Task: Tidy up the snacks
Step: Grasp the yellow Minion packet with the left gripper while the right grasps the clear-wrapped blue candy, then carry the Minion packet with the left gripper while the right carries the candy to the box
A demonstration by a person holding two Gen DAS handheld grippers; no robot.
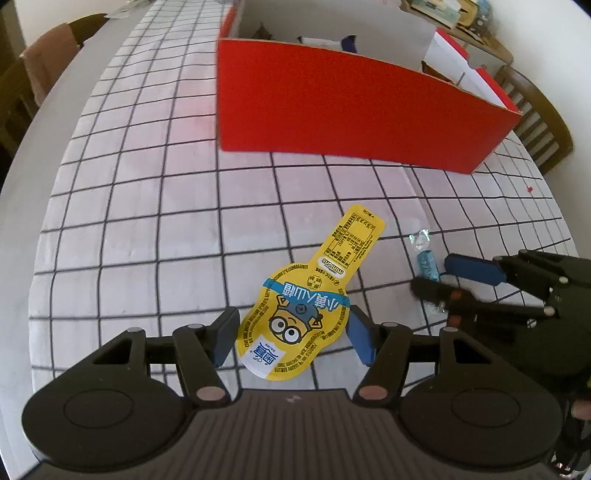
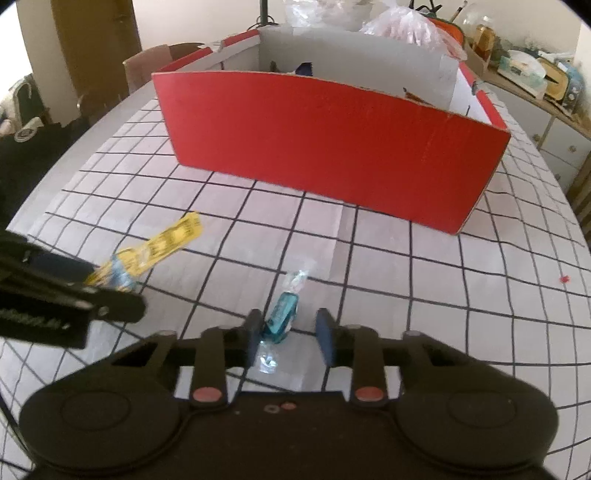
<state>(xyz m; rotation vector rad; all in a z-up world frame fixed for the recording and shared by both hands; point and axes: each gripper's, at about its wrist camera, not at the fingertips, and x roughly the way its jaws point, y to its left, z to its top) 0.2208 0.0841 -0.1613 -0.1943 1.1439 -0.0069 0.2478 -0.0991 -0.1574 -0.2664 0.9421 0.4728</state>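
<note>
Downward both, left gripper [image 1: 291,332] fingers clasping yellow pouch [image 1: 314,295], right gripper [image 2: 290,336] seemingly ungripped around blue candy [image 2: 282,314].

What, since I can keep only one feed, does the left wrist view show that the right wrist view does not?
Left wrist only: the cartoon print on the pouch, gripped in the left hand-held gripper. Right wrist only: the candy inside the right hand-held gripper with a gap on one side, and plastic bags behind the box. Both: box, checked cloth, pouch, candy.
</note>
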